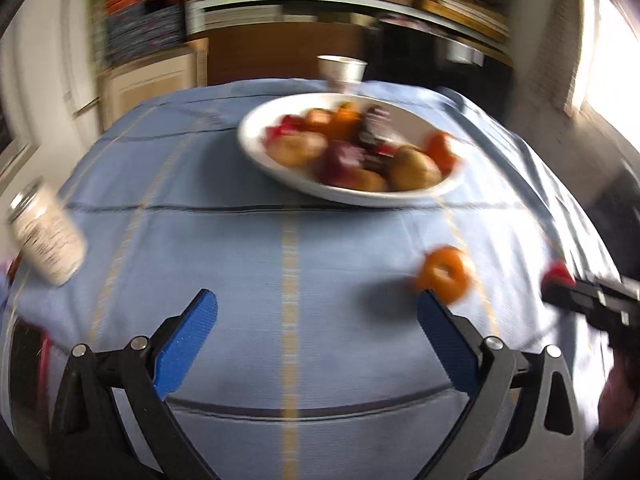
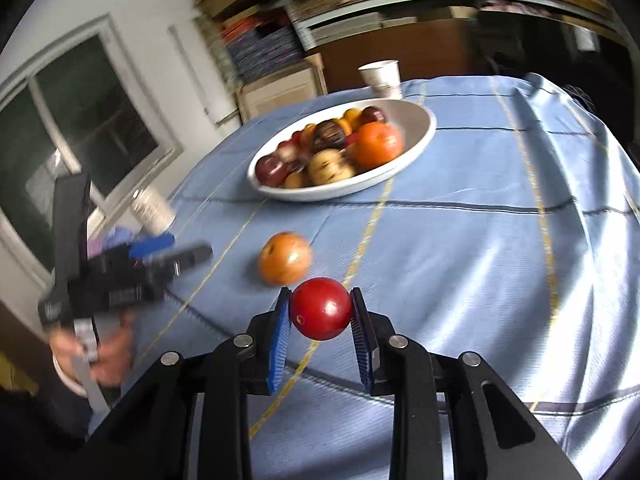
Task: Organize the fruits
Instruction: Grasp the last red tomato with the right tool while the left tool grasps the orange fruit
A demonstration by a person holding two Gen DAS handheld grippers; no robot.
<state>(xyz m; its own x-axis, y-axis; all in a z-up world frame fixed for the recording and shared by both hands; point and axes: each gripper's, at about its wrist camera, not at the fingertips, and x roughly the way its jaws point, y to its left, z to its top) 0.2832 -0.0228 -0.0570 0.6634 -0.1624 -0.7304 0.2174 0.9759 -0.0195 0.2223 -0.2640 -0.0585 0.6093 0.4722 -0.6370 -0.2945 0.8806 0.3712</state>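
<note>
A small red fruit [image 2: 320,308] sits between the blue pads of my right gripper [image 2: 320,306], which is shut on it above the blue tablecloth. From the left wrist view that same red fruit [image 1: 557,273] shows at the tip of the right gripper [image 1: 560,284] at the far right. My left gripper [image 1: 316,312] stands wide open with nothing between its fingers. An orange fruit [image 1: 444,274] lies on the cloth just beyond its right fingertip, and the same orange fruit [image 2: 285,258] lies ahead of the held one. A white bowl [image 1: 256,136] holds several fruits; the bowl [image 2: 420,136] is farther back.
A white paper cup [image 2: 382,74] stands behind the bowl near the table's far edge. A labelled jar [image 1: 46,234] stands at the left of the table. A hand [image 2: 104,360] holds the left gripper [image 2: 176,252]. Shelves line the back wall.
</note>
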